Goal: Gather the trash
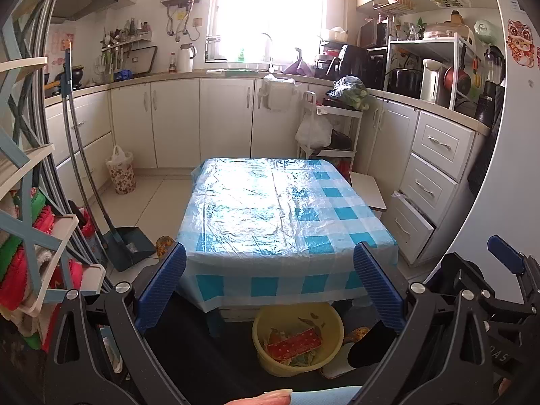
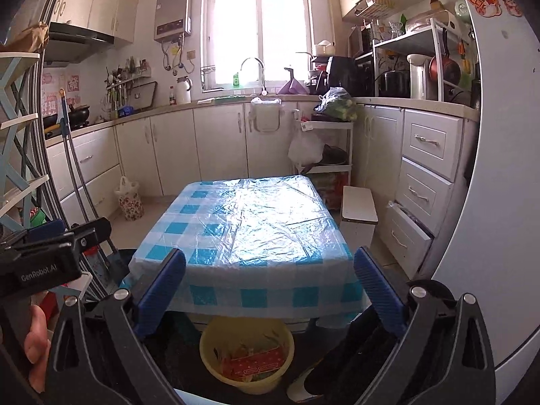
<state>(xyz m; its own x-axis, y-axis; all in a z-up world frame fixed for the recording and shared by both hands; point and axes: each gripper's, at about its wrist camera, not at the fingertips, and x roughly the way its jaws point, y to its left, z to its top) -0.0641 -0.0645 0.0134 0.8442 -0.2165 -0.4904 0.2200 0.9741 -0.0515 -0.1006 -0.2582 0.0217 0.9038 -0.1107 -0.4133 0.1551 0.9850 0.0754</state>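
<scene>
A yellow plastic basin (image 1: 266, 368) (image 2: 211, 359) stands on the dark floor under the near edge of a low table (image 1: 266, 209) (image 2: 256, 229) covered in blue-and-white checked plastic. Inside the basin lie a red patterned wrapper (image 1: 294, 343) (image 2: 258, 364) and other scraps. My left gripper (image 1: 270, 287) is open, held above and in front of the basin with nothing between its blue fingers. My right gripper (image 2: 270, 290) is open too, empty, at a similar height. The tabletop itself shows no loose items.
A dustpan (image 1: 130, 246) and broom handle (image 1: 72, 141) lean at the left beside a shelf rack (image 1: 30, 236). A flowered bag (image 1: 120, 172) stands by the cabinets, a white stool (image 2: 358, 209) right of the table, and a drawer (image 2: 406, 233) hangs open. A person's feet (image 1: 368, 344) rest by the basin.
</scene>
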